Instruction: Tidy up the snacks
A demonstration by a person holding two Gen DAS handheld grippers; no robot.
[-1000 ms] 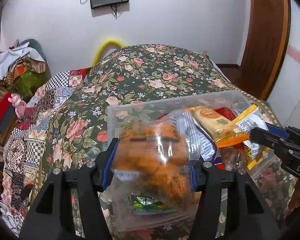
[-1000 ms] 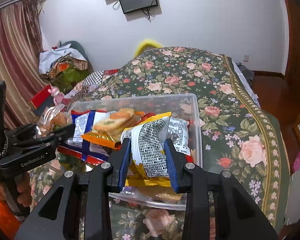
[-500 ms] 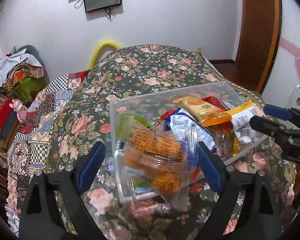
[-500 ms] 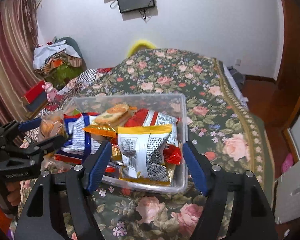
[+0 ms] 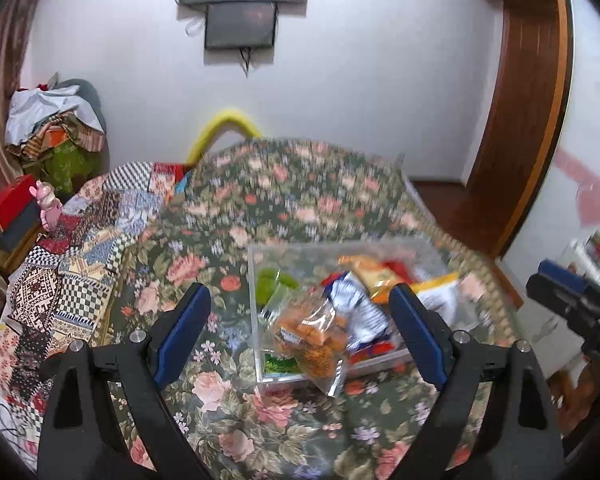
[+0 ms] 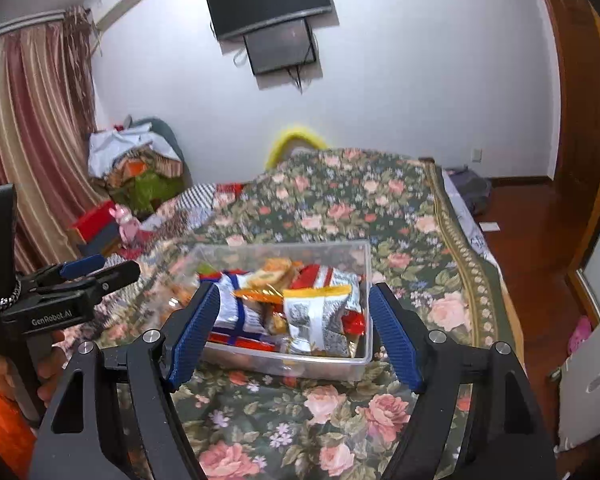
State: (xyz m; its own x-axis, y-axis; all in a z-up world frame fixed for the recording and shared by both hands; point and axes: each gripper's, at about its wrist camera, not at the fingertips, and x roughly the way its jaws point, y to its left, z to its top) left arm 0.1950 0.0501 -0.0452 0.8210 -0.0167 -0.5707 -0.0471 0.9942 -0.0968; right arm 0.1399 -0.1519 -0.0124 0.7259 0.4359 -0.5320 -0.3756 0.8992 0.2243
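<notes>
A clear plastic box [image 5: 255, 304] [image 6: 365, 357] full of snack packets sits on the floral bedspread. A clear bag of orange snacks [image 5: 310, 336] leans over its near left corner. A silver and yellow packet [image 6: 316, 320] lies on top at the box's near right side. My left gripper [image 5: 298, 294] hangs open above and short of the box, nothing between its blue pads. My right gripper [image 6: 293, 294] is also back from the box, its jaws opening and empty. Each gripper shows in the other's view: the right gripper [image 5: 560, 294] and the left gripper [image 6: 96, 269], held by a hand [image 6: 48, 360].
The floral bedspread [image 6: 340, 208] covers the bed, with a patchwork quilt [image 5: 80, 248] along its left. A heap of clothes [image 6: 136, 164], a red box [image 6: 94, 224] and a curtain [image 6: 24, 140] are at the left, a wooden door frame [image 5: 532, 100] at the right.
Both grippers opened, let go of their packets and drew back and up from the box. The orange bag now rests on the box's corner; the silver and yellow packet lies inside.
</notes>
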